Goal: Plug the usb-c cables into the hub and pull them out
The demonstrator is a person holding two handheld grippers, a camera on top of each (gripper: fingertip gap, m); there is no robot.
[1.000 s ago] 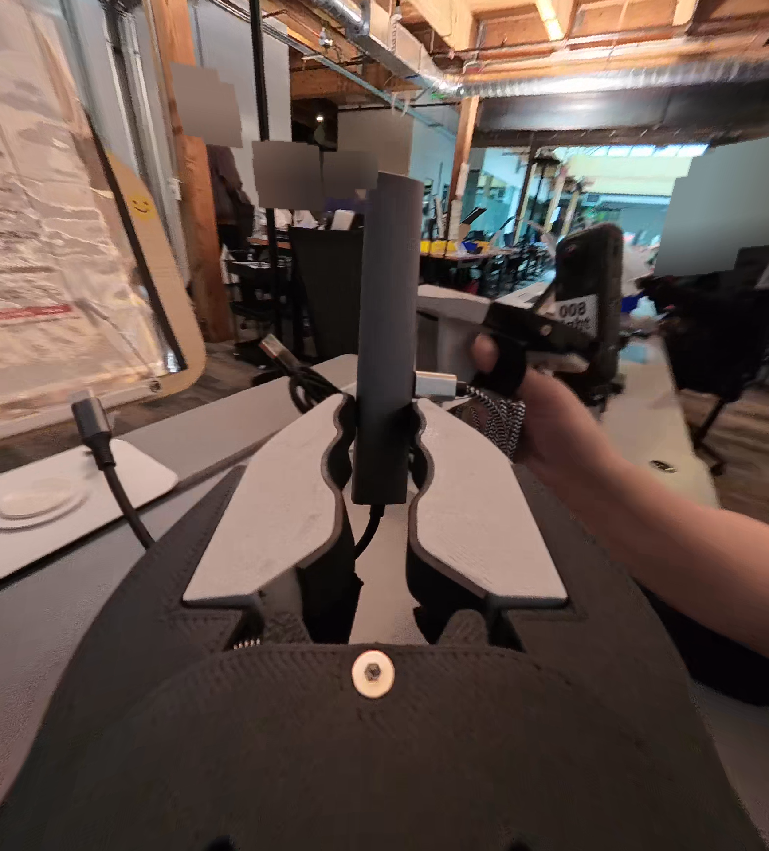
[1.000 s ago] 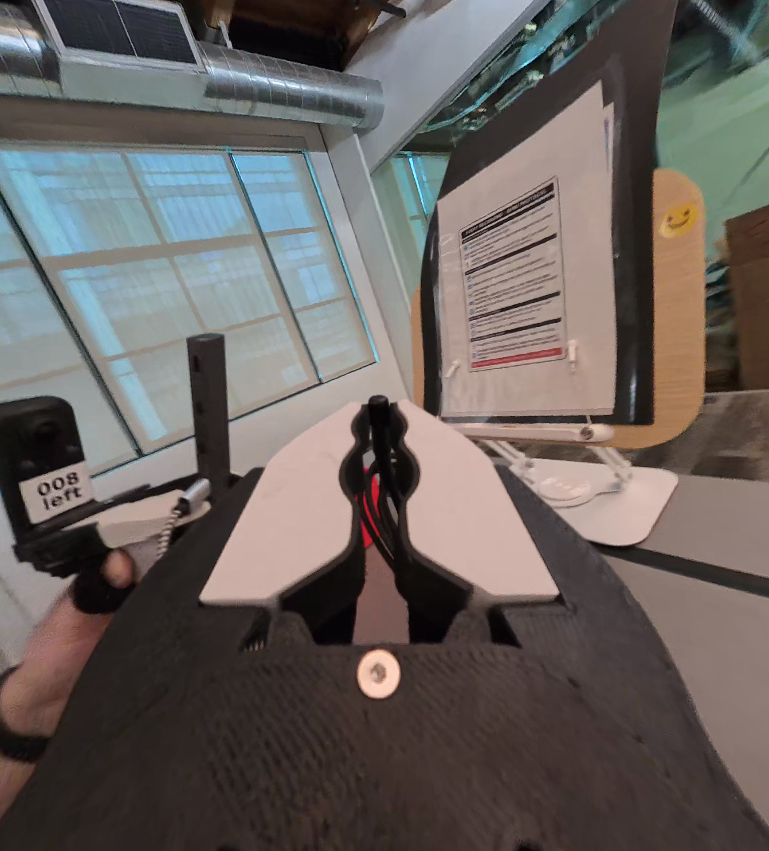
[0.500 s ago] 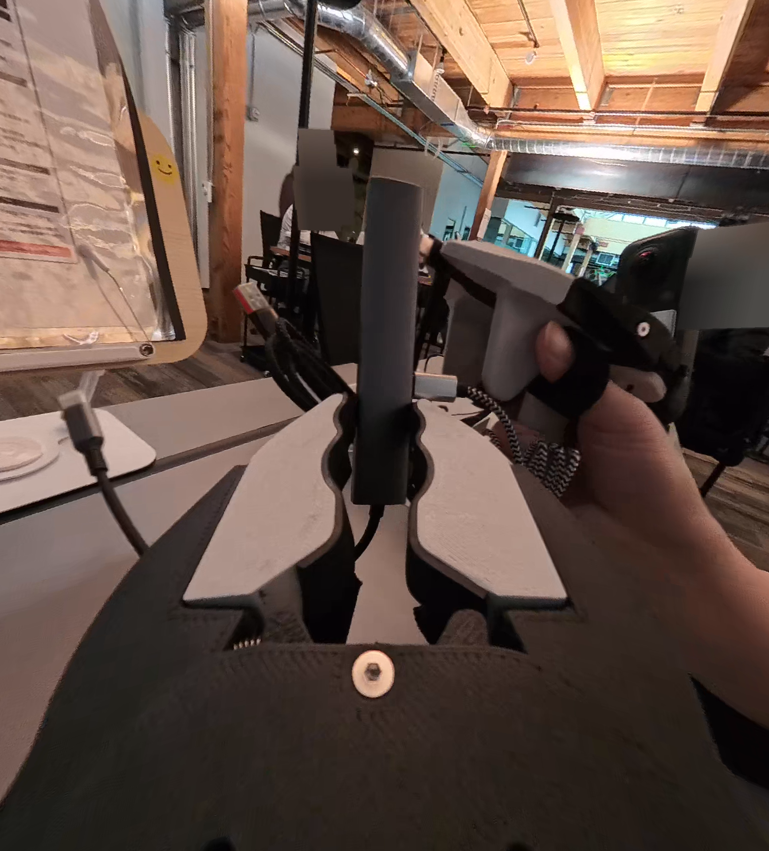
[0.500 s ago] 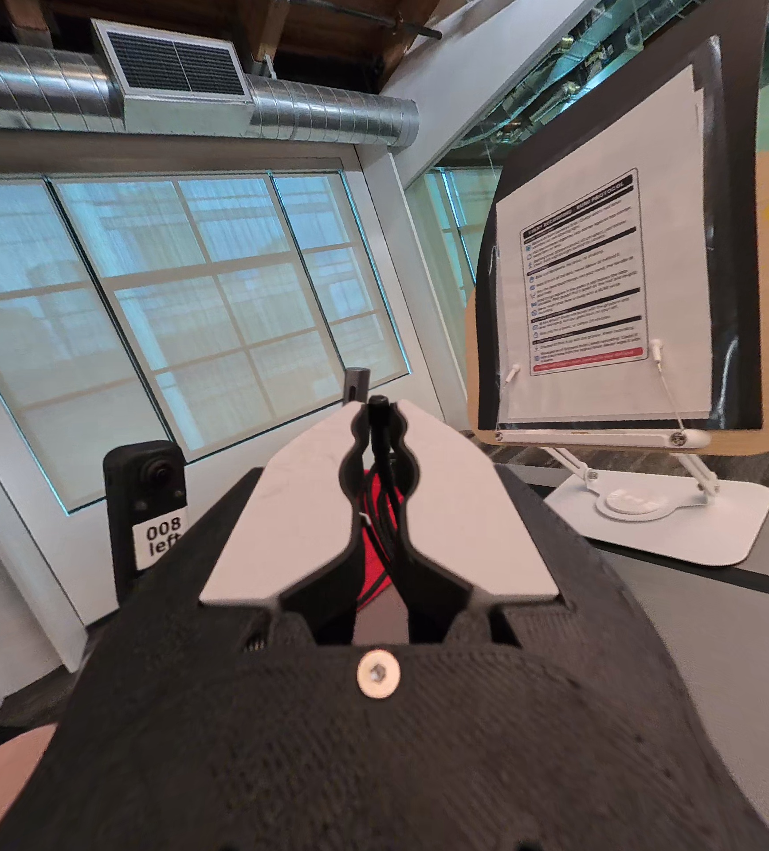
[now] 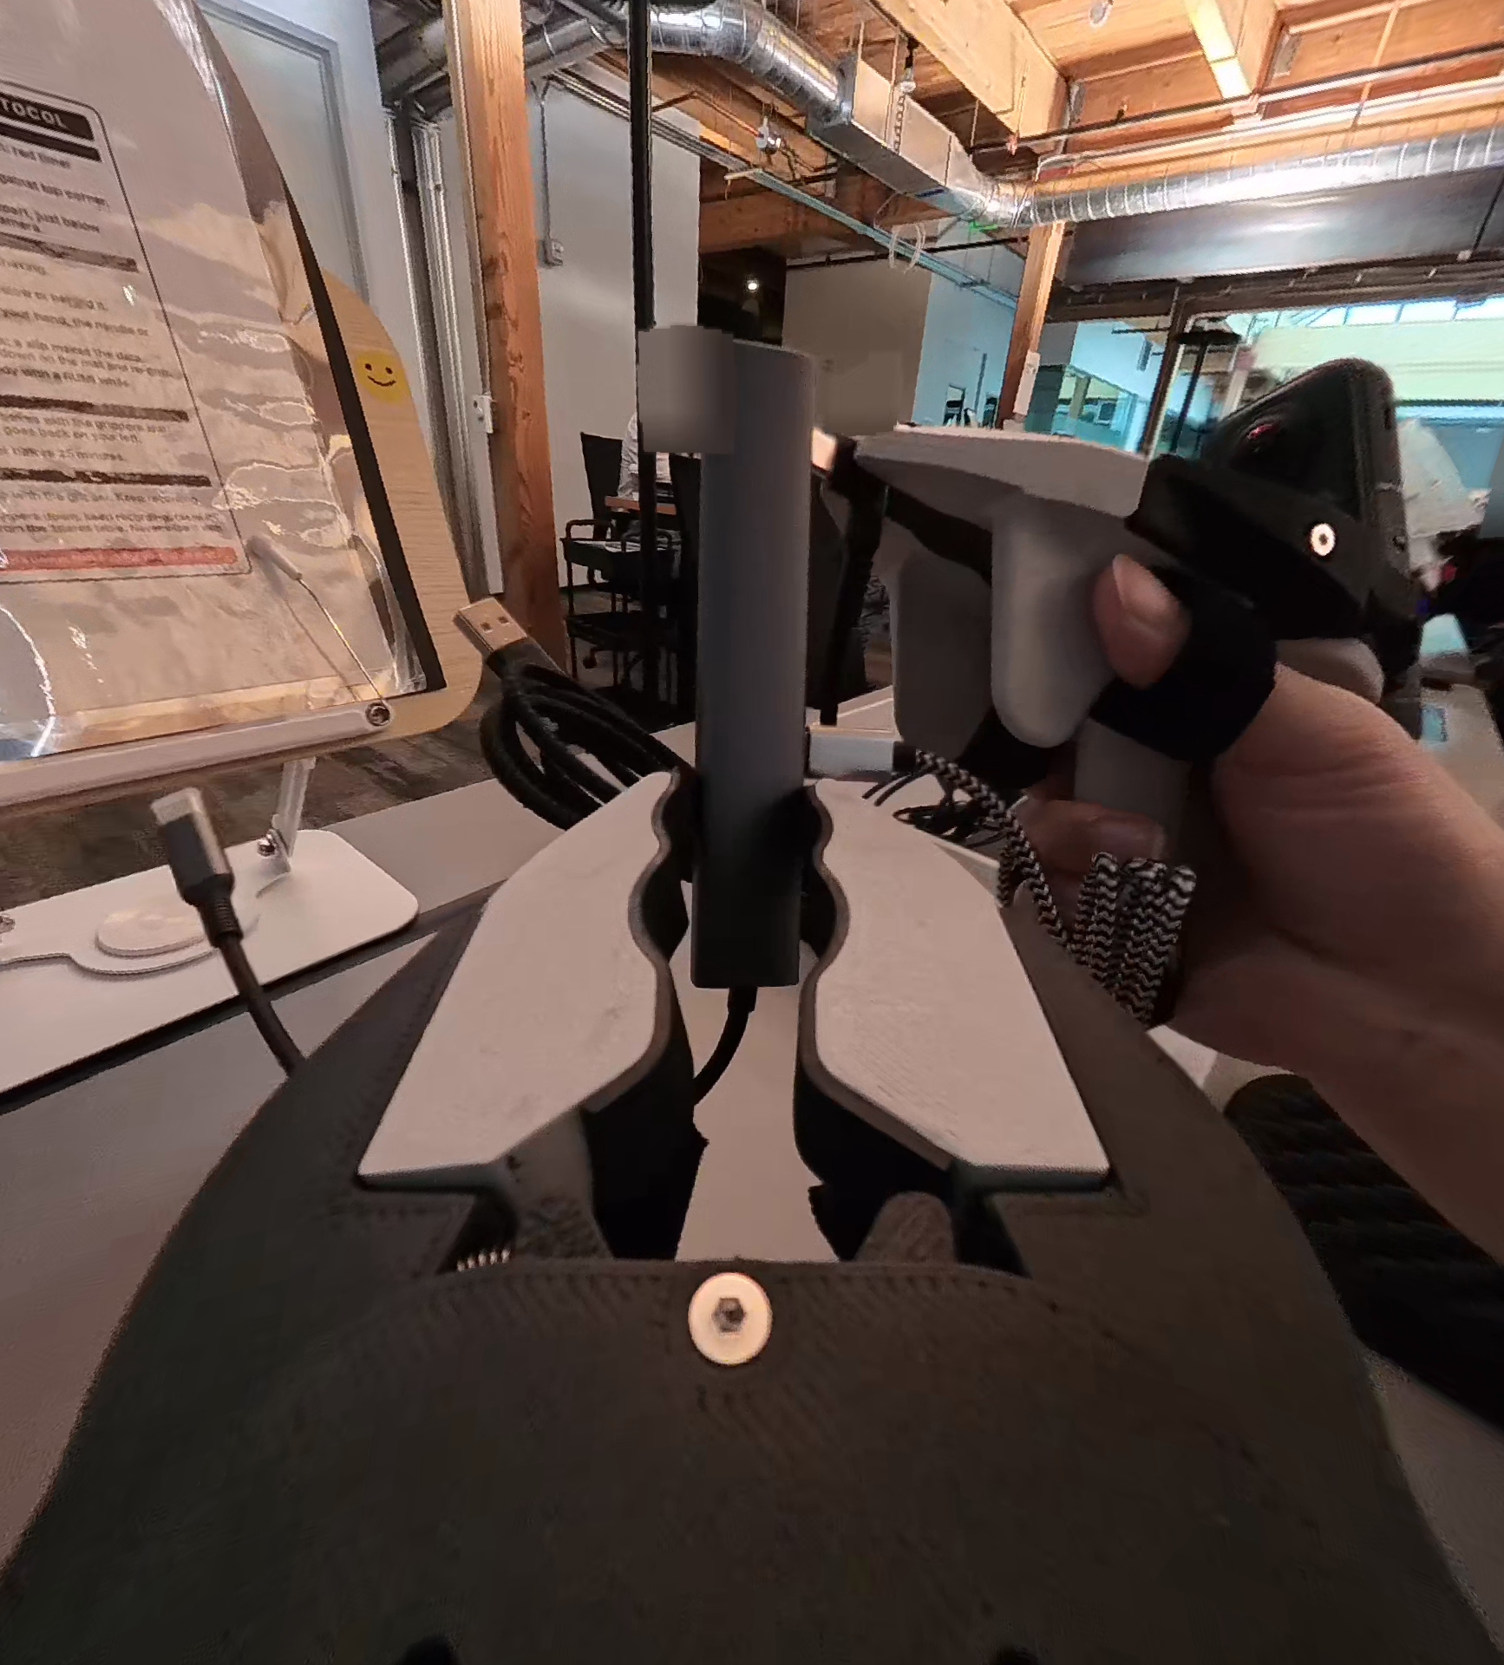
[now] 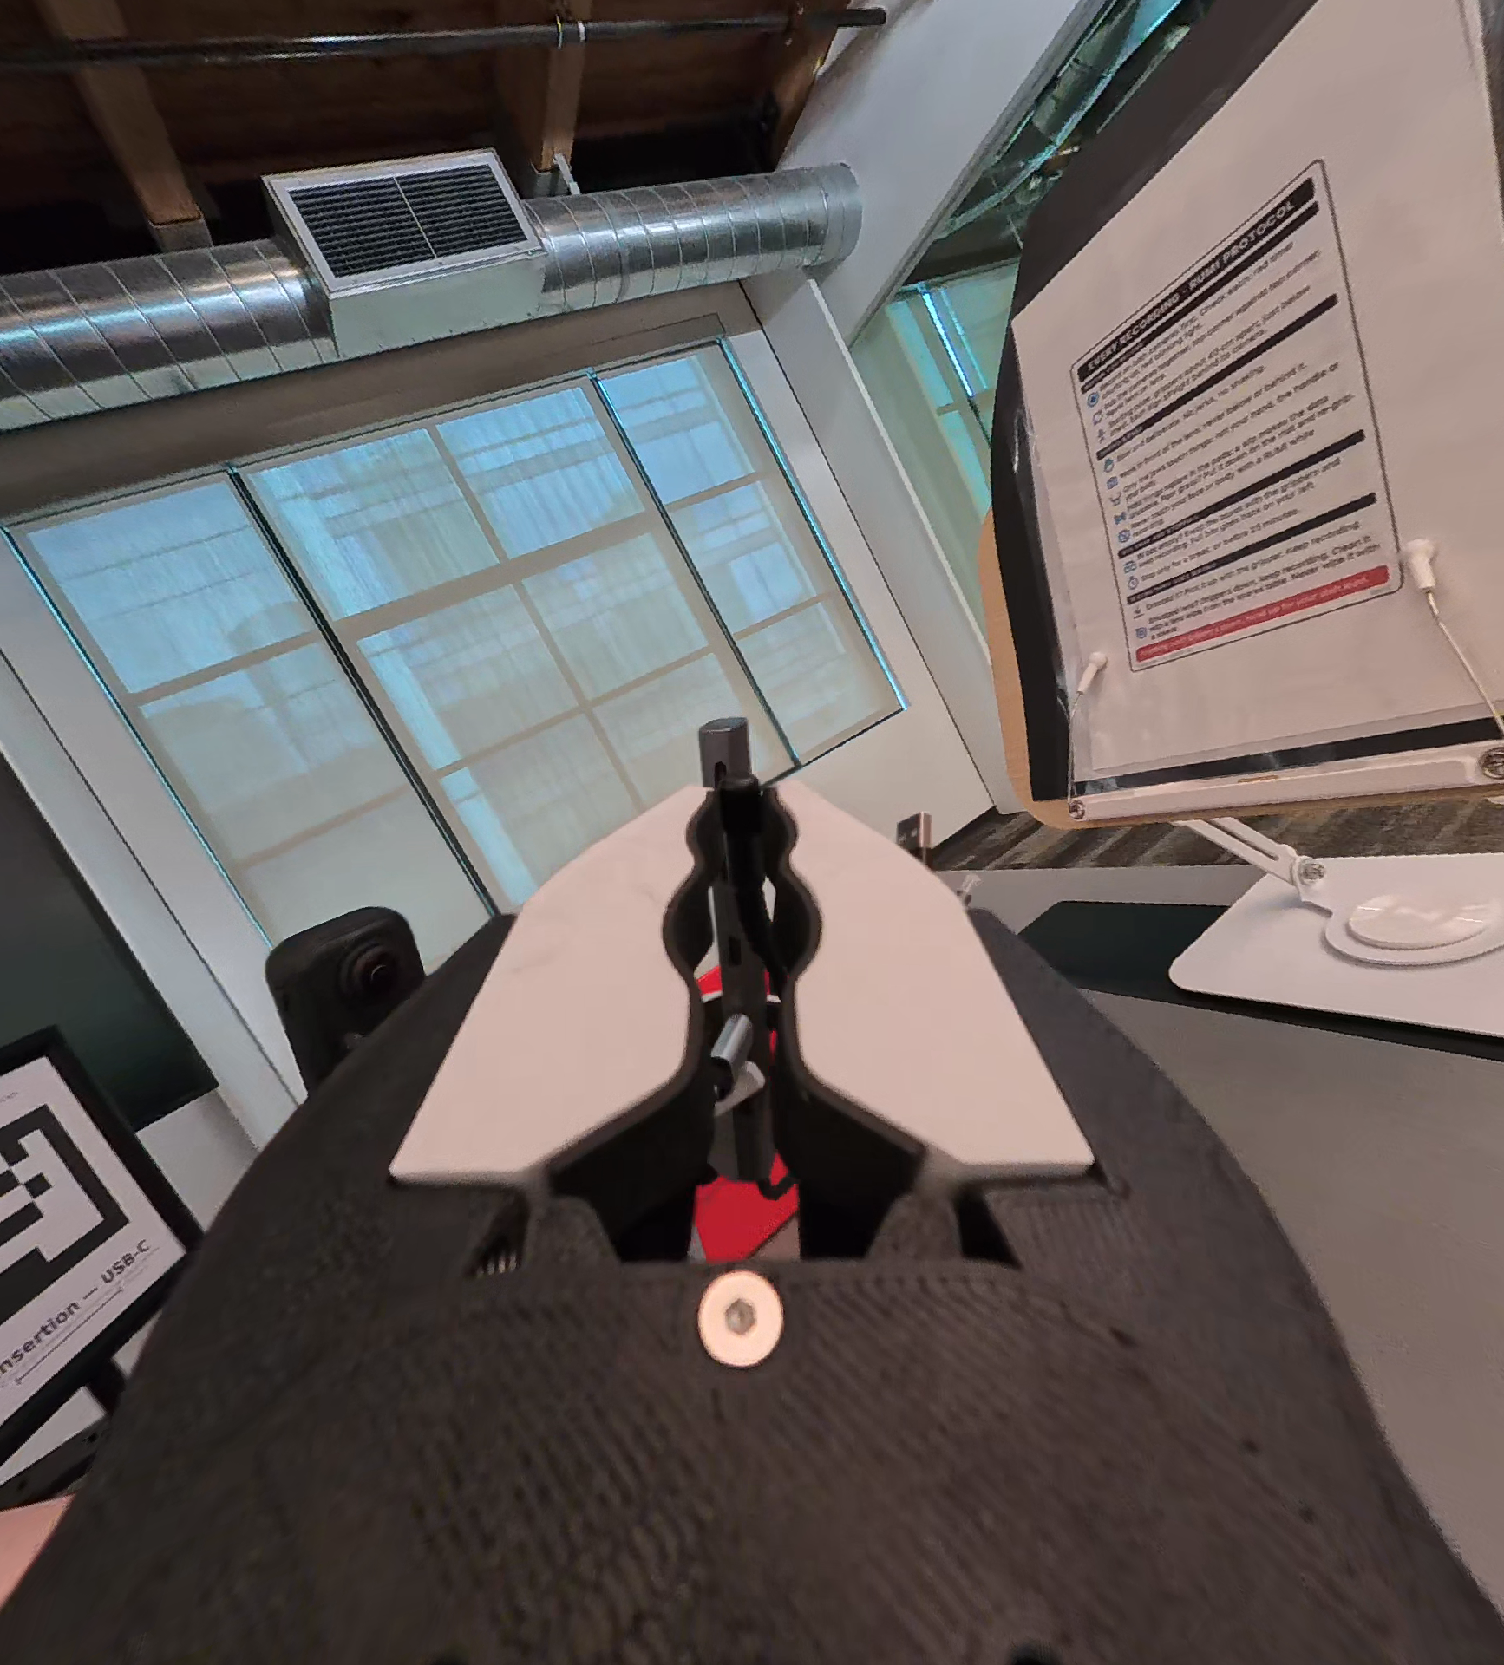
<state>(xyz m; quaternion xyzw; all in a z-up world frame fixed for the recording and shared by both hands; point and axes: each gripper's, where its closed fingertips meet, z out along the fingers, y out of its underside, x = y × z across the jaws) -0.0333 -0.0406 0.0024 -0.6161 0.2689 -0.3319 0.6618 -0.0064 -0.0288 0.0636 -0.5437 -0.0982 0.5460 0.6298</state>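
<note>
While the left gripper [image 5: 744,856] stays clamped on the upright hub [image 5: 748,649], the right gripper [image 6: 739,811], closed on a black cable [image 6: 735,887], has swung its plug up to the hub's far end, ready for insertion.

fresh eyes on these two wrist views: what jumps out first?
Dead centre of the left wrist view, the left hand-held gripper clamps a dark grey hub standing upright, with a silver plug on a braided black-and-white cable seated in its right side. The right hand-held gripper is shut on a black cable plug, its tip close to the hub's top end. A paper sheet on a white stand fills the left.
</note>
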